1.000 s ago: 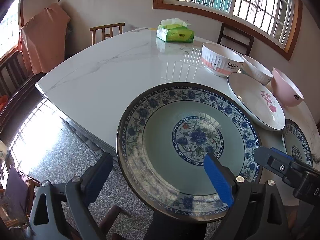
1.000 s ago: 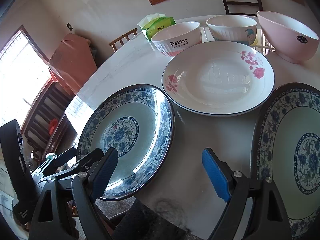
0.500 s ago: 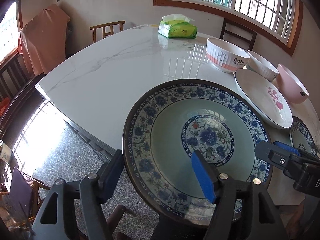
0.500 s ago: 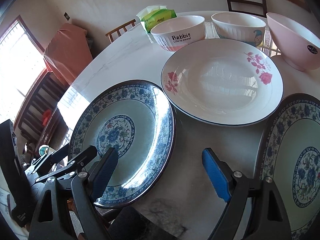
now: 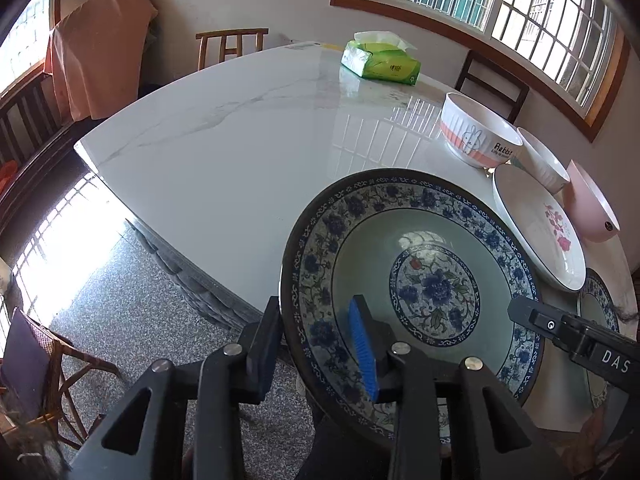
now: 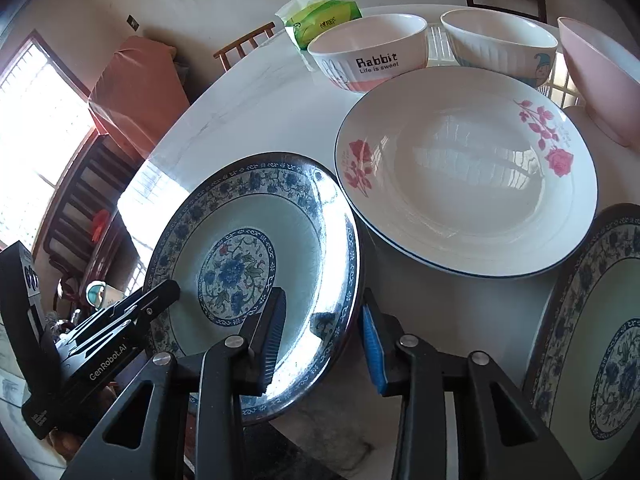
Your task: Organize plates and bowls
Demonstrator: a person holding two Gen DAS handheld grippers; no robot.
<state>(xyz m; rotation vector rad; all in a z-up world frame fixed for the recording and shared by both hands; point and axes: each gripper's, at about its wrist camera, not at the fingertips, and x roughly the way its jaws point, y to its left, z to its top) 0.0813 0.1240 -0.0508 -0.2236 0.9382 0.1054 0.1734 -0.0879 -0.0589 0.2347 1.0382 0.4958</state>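
Both grippers straddle the blue floral plate [image 5: 412, 292] at the marble table's [image 5: 240, 152] near edge: left gripper [image 5: 316, 344] clamped on its rim, right gripper [image 6: 322, 340] not quite closed (seemingly). Lift level, grips even.

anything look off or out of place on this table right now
One thing: the blue floral plate sticks out past the near table edge, over the floor, with both grippers straddling its rim: left gripper, right gripper. No chips or spills show. The rose plate, second blue plate and bowls sit upright.
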